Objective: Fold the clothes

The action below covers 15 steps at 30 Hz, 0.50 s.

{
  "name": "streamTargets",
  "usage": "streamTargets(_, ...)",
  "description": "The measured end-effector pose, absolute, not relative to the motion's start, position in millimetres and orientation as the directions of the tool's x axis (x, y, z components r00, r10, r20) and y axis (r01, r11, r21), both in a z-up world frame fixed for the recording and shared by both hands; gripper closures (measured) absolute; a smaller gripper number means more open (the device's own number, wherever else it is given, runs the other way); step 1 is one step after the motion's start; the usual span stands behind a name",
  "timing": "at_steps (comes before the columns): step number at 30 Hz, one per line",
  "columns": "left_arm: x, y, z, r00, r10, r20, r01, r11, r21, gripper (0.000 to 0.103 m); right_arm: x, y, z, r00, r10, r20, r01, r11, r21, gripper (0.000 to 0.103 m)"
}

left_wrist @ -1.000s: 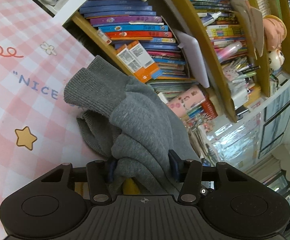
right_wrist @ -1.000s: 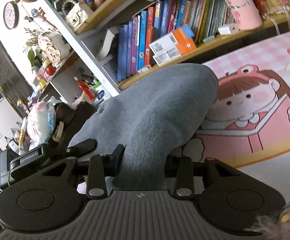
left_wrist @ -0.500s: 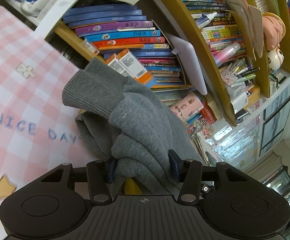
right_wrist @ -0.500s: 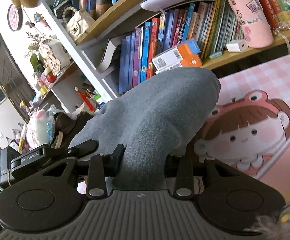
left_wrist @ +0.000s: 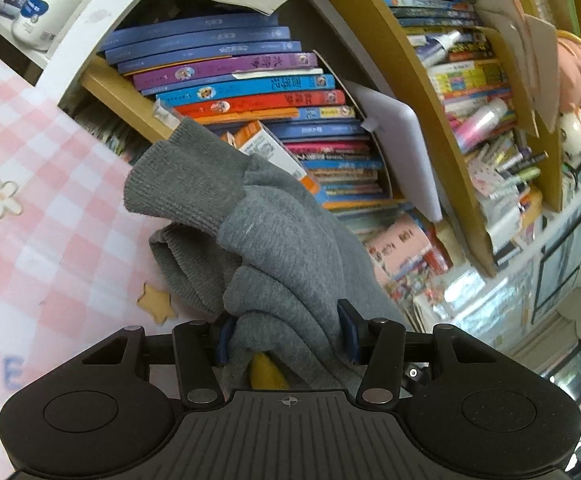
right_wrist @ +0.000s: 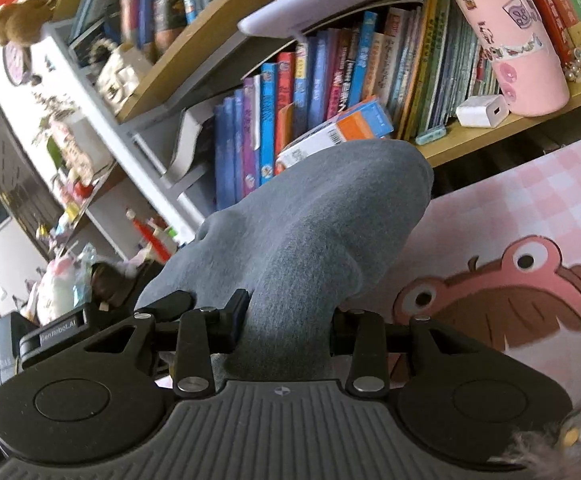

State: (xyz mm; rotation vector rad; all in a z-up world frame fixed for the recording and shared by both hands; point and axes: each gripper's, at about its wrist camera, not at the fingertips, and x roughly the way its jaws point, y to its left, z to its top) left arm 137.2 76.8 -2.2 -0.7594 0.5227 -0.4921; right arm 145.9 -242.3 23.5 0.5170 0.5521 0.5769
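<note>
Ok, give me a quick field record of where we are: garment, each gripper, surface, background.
garment: grey sweater, bunched, ribbed cuff sticking up
left gripper: shut on the sweater
right gripper: shut on the sweater, fabric humped above the jaws
surface: pink checked tablecloth with cartoon print
background: bookshelf packed with books, just beyond the table
fold: not yet laid flat

Grey sweater (left_wrist: 282, 240); pink-white checked tablecloth (left_wrist: 50, 208), yellow star (left_wrist: 155, 302).
</note>
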Motion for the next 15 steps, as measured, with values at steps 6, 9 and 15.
streamTargets(6,171,66,-25,0.764,-0.582,-0.277,0.182,0.607,-0.773,0.054,186,-250,8,0.723,0.595,-0.351,-0.327,0.742,0.586,0.069)
streamTargets(9,182,60,-29,0.762,-0.578,-0.294,0.174,0.619,-0.766,0.054,203,-251,1,0.729,0.580,-0.364,-0.322,0.760,0.565,0.069)
streamTargets(15,197,53,-32,0.758,-0.574,-0.308,0.164,0.625,-0.763,0.053,229,-263,-14,0.715,0.594,-0.369,-0.286,0.730,0.621,0.068)
